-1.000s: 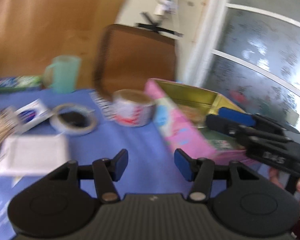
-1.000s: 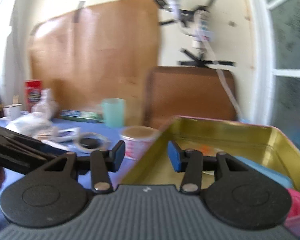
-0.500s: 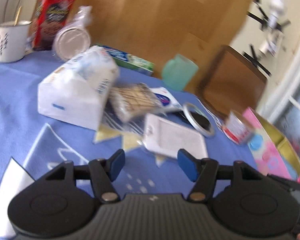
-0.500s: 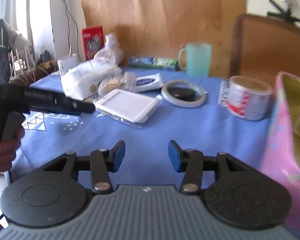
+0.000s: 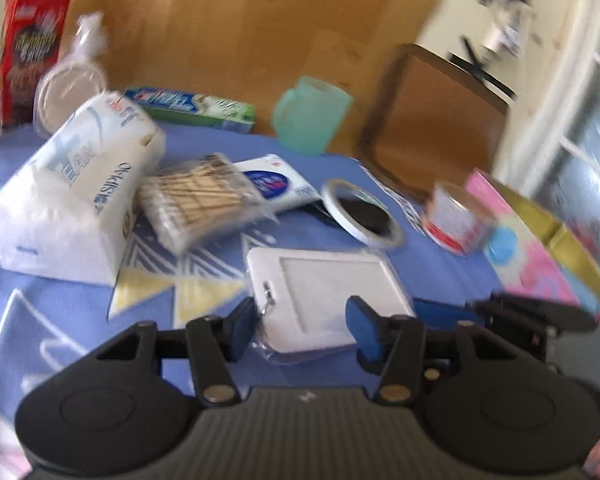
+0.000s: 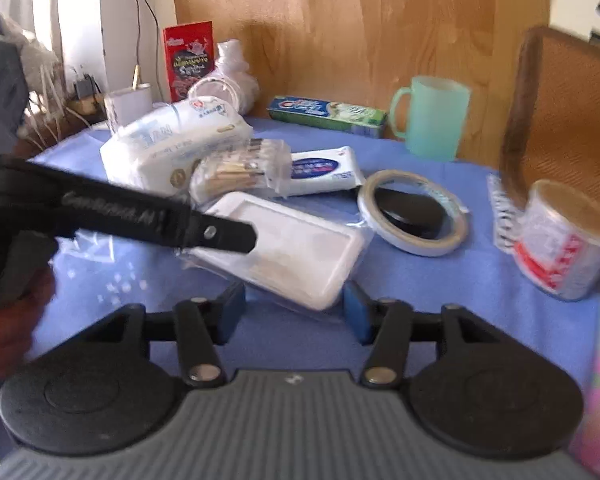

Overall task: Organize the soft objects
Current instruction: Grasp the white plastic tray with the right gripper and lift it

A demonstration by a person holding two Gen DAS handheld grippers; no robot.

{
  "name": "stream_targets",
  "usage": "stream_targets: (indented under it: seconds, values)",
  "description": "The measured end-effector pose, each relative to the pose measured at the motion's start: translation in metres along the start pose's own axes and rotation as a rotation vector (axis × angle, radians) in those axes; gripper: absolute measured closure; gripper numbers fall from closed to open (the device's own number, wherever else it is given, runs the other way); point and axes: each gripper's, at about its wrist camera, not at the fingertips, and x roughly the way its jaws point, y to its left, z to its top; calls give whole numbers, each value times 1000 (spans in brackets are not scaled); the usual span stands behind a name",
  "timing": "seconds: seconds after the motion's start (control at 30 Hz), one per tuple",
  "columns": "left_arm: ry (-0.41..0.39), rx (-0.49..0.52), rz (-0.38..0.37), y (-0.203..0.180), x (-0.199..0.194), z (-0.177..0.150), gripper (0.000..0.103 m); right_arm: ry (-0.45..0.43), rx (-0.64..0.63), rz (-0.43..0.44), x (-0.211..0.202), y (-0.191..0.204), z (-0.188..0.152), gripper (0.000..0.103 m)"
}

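Soft white packets (image 5: pixel 324 292) on blue tablecloth (image 6: pixel 440 280) by wooden wall; left tongs (image 5: pixel 300 328) closing, right tongs (image 6: pixel 294 312) opening, both empty.

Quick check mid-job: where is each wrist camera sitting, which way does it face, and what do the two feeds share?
Left wrist: sits behind the left tool, looking down across the blue tablecloth at the white pad in its clear bag; its jaws are closing, the pad between them; the right tool shows at right.
Right wrist: sits behind the right tool, facing the same pad; its jaws are opening; the left tool and a hand show at left.
Shared: pad, tissue pack, tape ring, green mug.
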Motion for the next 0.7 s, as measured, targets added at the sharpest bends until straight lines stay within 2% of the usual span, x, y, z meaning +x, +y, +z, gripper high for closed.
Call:
stream_targets:
  seconds: [0.17, 0.23, 0.3, 0.33, 0.4, 0.5, 0.53, 0.57, 0.6, 0.67, 0.7]
  values:
    - [47, -2, -93, -11, -31, -27, 53, -12, -76, 45, -43, 8, -27, 46]
    - [64, -2, -128, -11, -39, -33, 47, -11, -117, 91, -61, 10, -38, 46]
    - [54, 3, -88, -11, -47, -36, 35, -13, -151, 115, -78, 10, -50, 45]
    - [45, 6, -70, -10, -49, -34, 35, -16, -169, 109, -83, 11, -54, 43]
    - [38, -16, -51, -5, -49, -29, 35, -30, -207, 74, -88, 15, -60, 32]
    - [56, -54, -74, -3, -43, -24, 40, -43, -214, 59, -82, 16, -59, 31]
    - [65, -42, -77, -4, -40, -24, 42, -41, -196, 65, -78, 15, -57, 31]
    - [77, -29, -70, -7, -36, -26, 50, -39, -175, 75, -74, 14, -54, 31]
    - [62, -7, -52, -13, -34, -29, 54, -32, -149, 87, -69, 13, -53, 33]
    - [69, 12, -56, -22, -32, -29, 56, -22, -78, 127, -61, 9, -50, 34]
    - [63, 28, -46, -28, -32, -28, 56, -32, -51, 134, -60, 8, -49, 39]
